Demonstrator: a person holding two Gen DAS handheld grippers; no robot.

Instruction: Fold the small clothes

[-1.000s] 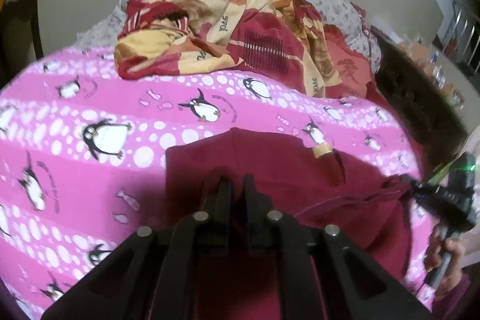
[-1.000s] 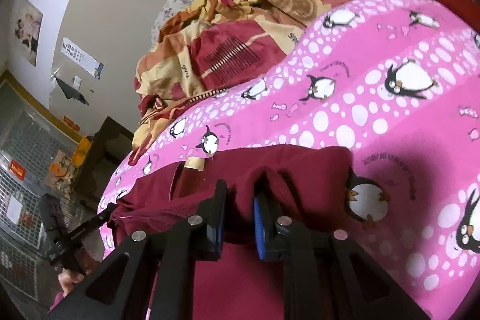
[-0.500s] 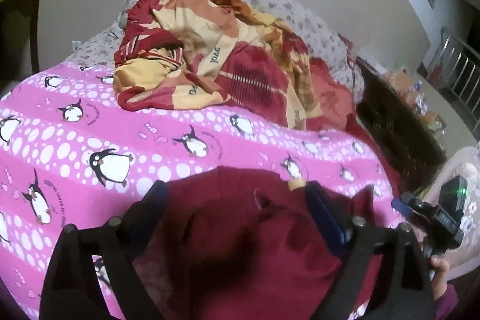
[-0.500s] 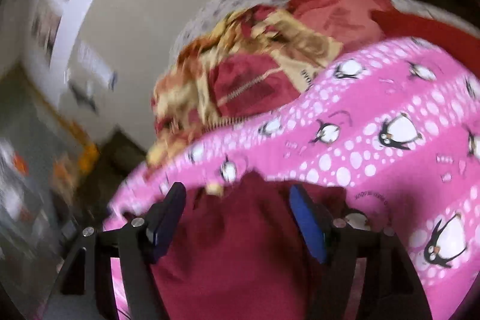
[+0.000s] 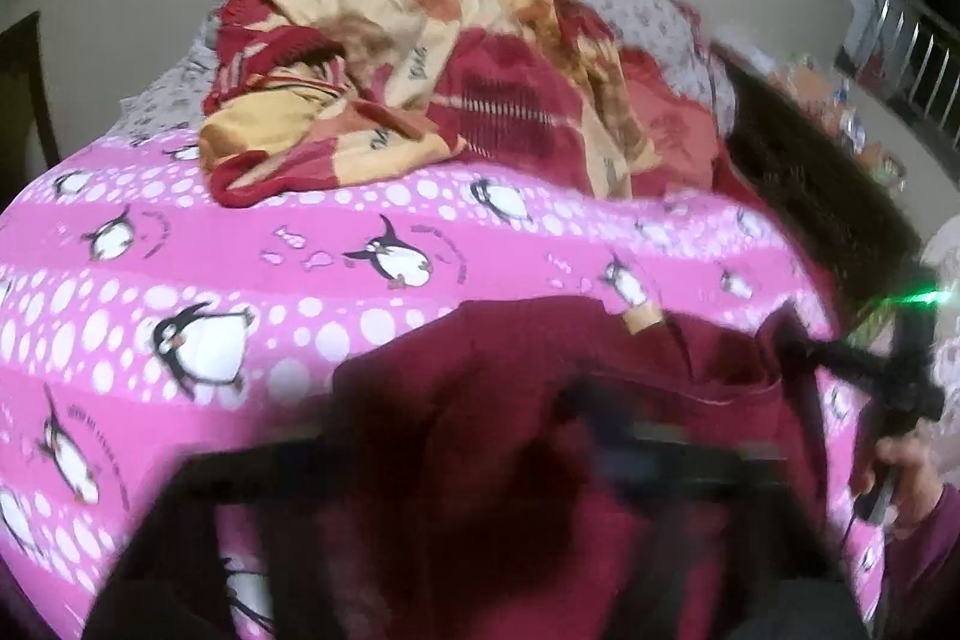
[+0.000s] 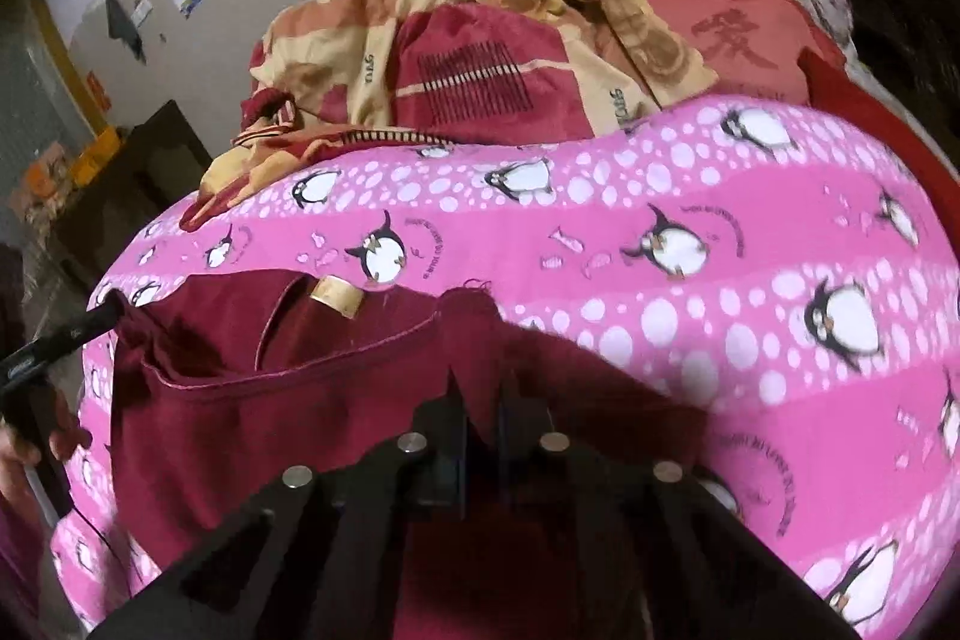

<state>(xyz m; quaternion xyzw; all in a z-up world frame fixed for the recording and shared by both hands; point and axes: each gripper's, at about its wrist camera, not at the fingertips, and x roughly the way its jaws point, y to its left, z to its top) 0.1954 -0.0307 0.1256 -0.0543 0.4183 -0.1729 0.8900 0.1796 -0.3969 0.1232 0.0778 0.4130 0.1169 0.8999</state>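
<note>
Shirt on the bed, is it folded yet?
Not yet. The shirt lies spread on the penguin blanket, collar label showing, with no neat fold visible. In hand: the right gripper pinches its near edge, and the left gripper seems to pinch a corner. Left: folding it over and smoothing it.

Both cameras sit low and close over the bed, facing its head. The left view looks from the left edge of the dark red garment, the right view from its right edge. Both share the garment and the crumpled blanket.
</note>
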